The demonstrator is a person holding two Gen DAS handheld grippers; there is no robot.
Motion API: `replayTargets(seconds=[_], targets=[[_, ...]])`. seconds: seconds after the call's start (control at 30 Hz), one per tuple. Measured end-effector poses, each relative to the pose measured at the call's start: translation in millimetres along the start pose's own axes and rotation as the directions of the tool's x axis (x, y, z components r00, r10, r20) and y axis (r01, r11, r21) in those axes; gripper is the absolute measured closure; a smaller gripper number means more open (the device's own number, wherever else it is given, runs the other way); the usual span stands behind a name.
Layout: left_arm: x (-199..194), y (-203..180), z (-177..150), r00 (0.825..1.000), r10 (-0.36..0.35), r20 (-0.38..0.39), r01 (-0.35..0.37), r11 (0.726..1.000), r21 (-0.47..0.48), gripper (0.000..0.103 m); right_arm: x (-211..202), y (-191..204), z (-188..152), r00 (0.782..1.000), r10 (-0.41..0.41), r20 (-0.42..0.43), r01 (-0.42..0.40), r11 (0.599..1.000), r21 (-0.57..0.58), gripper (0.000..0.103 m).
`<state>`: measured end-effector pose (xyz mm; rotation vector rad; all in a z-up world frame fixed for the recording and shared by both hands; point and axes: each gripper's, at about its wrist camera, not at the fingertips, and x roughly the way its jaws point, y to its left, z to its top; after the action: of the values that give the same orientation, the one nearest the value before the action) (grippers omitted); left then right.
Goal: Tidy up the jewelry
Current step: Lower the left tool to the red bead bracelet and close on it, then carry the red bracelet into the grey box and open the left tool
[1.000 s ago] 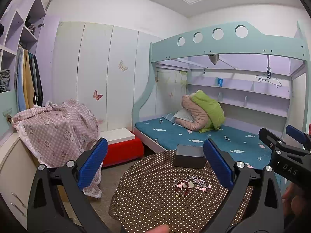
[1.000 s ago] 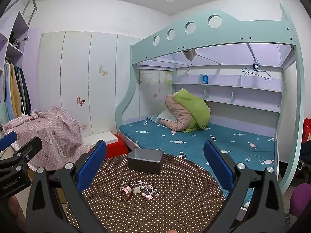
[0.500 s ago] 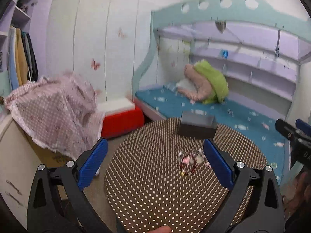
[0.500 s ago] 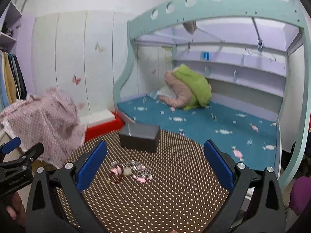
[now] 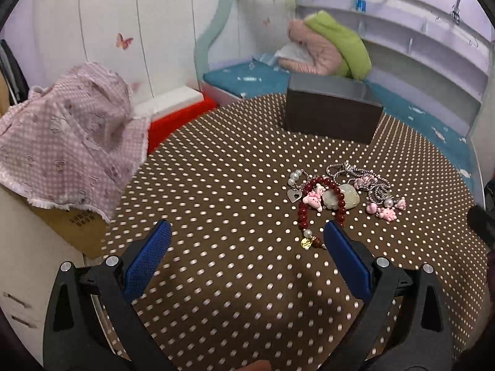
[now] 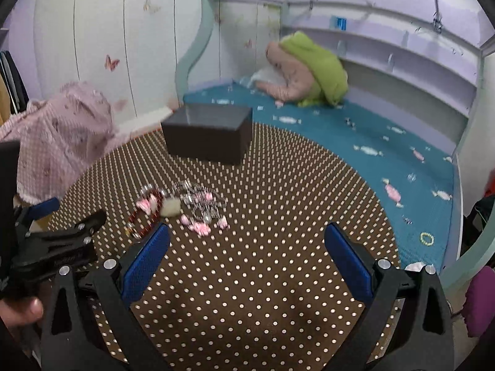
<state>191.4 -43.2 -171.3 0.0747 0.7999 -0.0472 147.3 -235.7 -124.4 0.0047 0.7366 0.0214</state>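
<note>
A pile of jewelry lies on the round brown polka-dot table [image 5: 216, 185]: a dark red bead bracelet [image 5: 321, 204], a pale jade pendant [image 5: 348, 198], a silver heart charm [image 5: 294, 195], pink charms [image 5: 385, 211] and a braided cord [image 5: 368, 179]. A closed dark grey box [image 5: 332, 114] stands behind it. My left gripper [image 5: 247, 256] is open and empty, just short of the pile, its right finger by the bracelet's end. My right gripper [image 6: 247, 259] is open and empty over the table [image 6: 278, 278], with the blurred pile [image 6: 182, 207] and the box [image 6: 207, 133] ahead to the left.
A pink checked cloth [image 5: 68, 142] covers cardboard boxes left of the table. A bunk bed with a blue mattress [image 6: 355, 142] and a green and pink quilt [image 6: 309, 71] lies behind. A red and white box [image 5: 182, 111] sits on the floor.
Both grippers have tilted down and moved forward toward the table, so the jewelry pile and box now look much nearer. Both stay open.
</note>
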Motion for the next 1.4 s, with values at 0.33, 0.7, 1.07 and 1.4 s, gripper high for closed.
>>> replayTargets(seconds=[0.33, 0.7, 1.07, 1.4], targets=[[53, -18, 9, 0.992, -0.003, -0.123, 0.007, 1.000, 0.031, 0.005, 41, -7, 0, 0.993, 0.048, -0.112, -0.049, 0.999, -0.005, 0.007], [70, -9, 11, 0.988, -0.072, -0.138, 0.074, 0.997, 0.010, 0.033, 81, 2, 4, 0.961, 0.156, -0.228, -0.161, 0.987, -0.006, 0.028], [63, 6, 14, 0.971, -0.194, -0.139, 0.192, 0.981, -0.028, 0.095, 91, -14, 15, 0.962, 0.150, -0.227, -0.152, 0.988, 0.006, 0.055], [46, 13, 10, 0.967, -0.225, -0.122, 0.222, 0.974, -0.037, 0.095, 95, 5, 15, 0.957, 0.170, -0.236, -0.207, 0.968, -0.142, 0.090]])
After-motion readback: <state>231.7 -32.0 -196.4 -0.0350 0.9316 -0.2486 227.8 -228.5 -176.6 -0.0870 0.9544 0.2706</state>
